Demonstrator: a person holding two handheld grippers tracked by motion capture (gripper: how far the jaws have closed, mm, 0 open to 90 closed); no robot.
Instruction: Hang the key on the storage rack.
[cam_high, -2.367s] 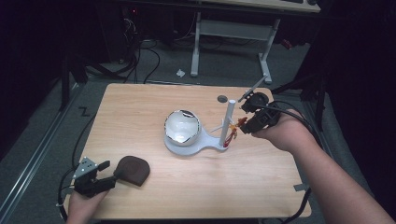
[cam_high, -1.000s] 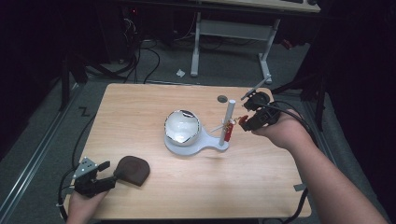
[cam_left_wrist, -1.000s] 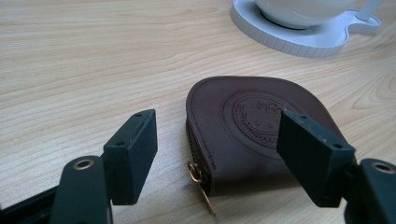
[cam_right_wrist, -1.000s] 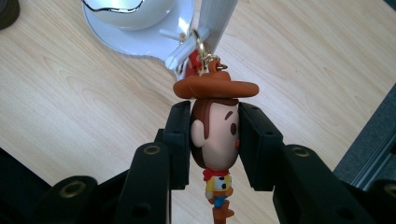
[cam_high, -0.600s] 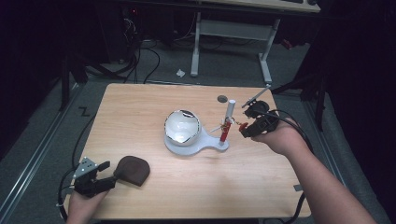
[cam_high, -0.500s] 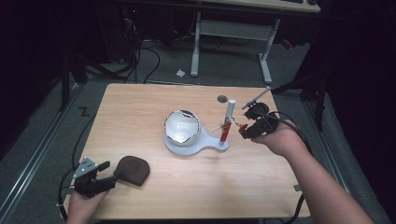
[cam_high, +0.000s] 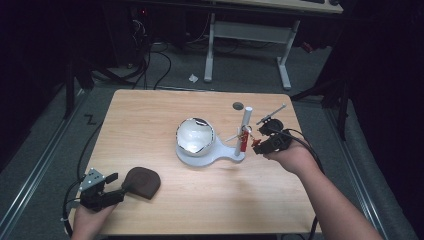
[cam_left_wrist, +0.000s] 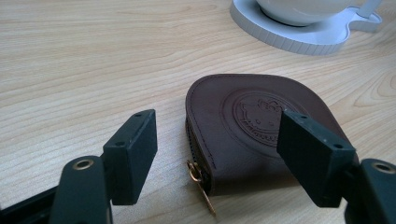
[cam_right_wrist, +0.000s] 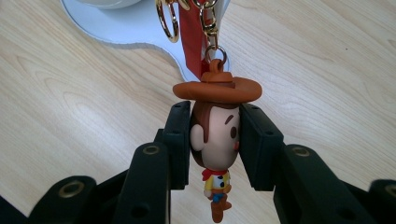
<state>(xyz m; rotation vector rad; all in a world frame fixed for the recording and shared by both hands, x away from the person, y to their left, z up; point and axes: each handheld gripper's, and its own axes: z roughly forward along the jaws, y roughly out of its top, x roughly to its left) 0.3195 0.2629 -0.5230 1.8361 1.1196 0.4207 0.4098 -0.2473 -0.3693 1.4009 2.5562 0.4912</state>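
A cowboy figure keychain (cam_right_wrist: 215, 135) with a brown hat, red strap and gold ring hangs by the white stand's post (cam_high: 246, 125). My right gripper (cam_right_wrist: 215, 140) is shut on the figure's head; in the high view the right gripper (cam_high: 260, 142) sits just right of the post. A brown leather coin pouch (cam_left_wrist: 254, 126) with an embossed emblem and a gold zip pull lies at the table's front left, the pouch (cam_high: 141, 182) flat on the wood. My left gripper (cam_left_wrist: 215, 149) stands open around its near edge, the left gripper (cam_high: 112, 192) touching nothing.
A white stand base (cam_high: 220, 155) carries a shiny round bowl (cam_high: 195, 136) in the middle of the wooden table (cam_high: 150, 115). A small dark disc (cam_high: 238, 106) lies near the far edge. Cables and a desk frame are on the floor beyond.
My right gripper has moved down and a little toward me beside the post, with the keychain figure in it. The left gripper and pouch have stayed still.
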